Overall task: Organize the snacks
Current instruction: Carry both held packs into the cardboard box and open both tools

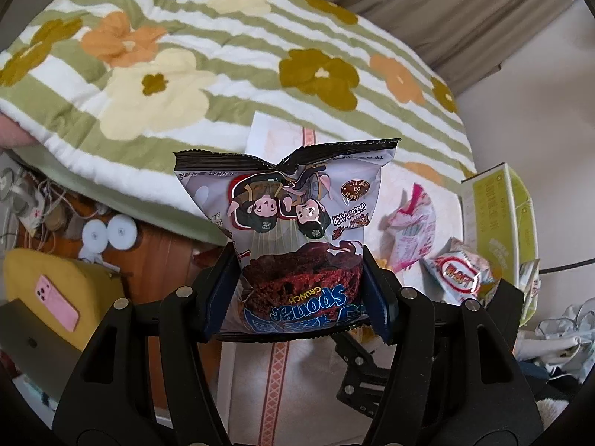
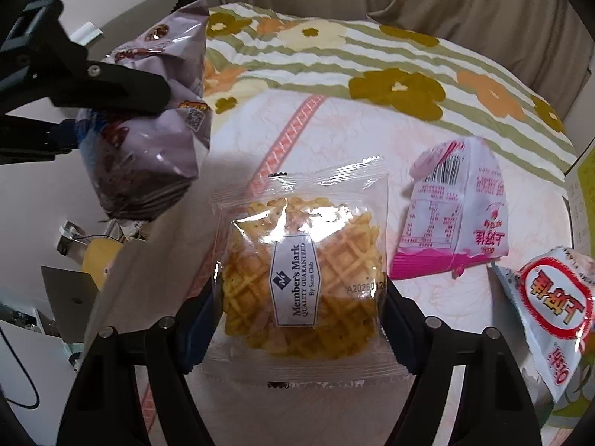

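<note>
My left gripper point(image 1: 301, 290) is shut on a chocolate Sponge Crunch bag point(image 1: 293, 230), held upright above the bed; the same bag point(image 2: 148, 122) shows at the upper left of the right wrist view, clamped by the left gripper's black fingers point(image 2: 111, 85). My right gripper point(image 2: 297, 319) is shut on a clear Member's Mark waffle-cookie packet point(image 2: 301, 271), held just over the pale bedsheet point(image 2: 334, 141). A pink-and-white snack pouch point(image 2: 457, 212) and a white packet with a red oval label point(image 2: 550, 316) lie on the sheet to the right.
A green-striped floral quilt point(image 1: 186, 67) covers the far bed. A yellow-green carton point(image 1: 502, 215) stands at the right with the pink pouch point(image 1: 409, 230) and red-label packet point(image 1: 461, 275) beside it. Left, off the bed: a yellow cushion with a pink phone point(image 1: 55, 304), cables, wooden floor.
</note>
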`<state>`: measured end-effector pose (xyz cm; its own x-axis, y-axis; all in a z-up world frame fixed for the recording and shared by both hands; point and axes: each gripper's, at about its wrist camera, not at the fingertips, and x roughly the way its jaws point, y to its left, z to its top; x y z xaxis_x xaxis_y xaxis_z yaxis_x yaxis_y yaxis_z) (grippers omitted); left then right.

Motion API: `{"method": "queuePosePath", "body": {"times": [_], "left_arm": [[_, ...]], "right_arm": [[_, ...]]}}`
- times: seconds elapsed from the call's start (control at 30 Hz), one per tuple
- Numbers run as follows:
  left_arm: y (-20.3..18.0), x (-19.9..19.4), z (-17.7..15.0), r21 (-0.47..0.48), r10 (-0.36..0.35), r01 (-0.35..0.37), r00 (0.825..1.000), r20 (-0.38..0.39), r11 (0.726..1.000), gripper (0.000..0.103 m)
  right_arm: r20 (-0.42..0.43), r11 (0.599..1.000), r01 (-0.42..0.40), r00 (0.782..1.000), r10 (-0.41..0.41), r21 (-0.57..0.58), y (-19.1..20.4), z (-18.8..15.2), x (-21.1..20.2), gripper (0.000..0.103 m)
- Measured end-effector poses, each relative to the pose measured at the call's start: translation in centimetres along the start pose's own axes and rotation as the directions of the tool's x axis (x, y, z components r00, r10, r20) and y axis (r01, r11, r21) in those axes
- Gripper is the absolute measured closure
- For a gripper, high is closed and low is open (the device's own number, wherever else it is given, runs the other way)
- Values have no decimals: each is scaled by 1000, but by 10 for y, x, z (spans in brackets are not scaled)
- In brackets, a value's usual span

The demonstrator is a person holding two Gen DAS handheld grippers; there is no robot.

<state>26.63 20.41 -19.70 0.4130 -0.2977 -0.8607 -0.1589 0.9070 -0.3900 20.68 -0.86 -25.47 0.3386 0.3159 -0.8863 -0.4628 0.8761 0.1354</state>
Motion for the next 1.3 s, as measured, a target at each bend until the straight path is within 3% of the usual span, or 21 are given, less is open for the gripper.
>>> {"method": "queuePosePath", "body": {"times": [0.3, 0.7, 1.07, 1.3], "left_arm": [[-30, -41, 20, 47, -97, 94, 992, 76, 994, 45], [-157, -57, 42, 202, -195, 164, 970, 143, 965, 45], [-327, -3, 24, 273, -236, 197, 964, 119, 941, 45], [-418, 63, 10, 302, -230, 213, 973, 21, 929, 45]], "right_arm": [[92, 995, 28, 995, -38, 98, -34, 14, -61, 29], [246, 966, 71, 960, -135, 250, -152, 31, -183, 29], [290, 952, 75, 943, -166, 298, -310, 20, -253, 29], [265, 942, 54, 953, -148, 332, -387, 12, -259, 29]]}}
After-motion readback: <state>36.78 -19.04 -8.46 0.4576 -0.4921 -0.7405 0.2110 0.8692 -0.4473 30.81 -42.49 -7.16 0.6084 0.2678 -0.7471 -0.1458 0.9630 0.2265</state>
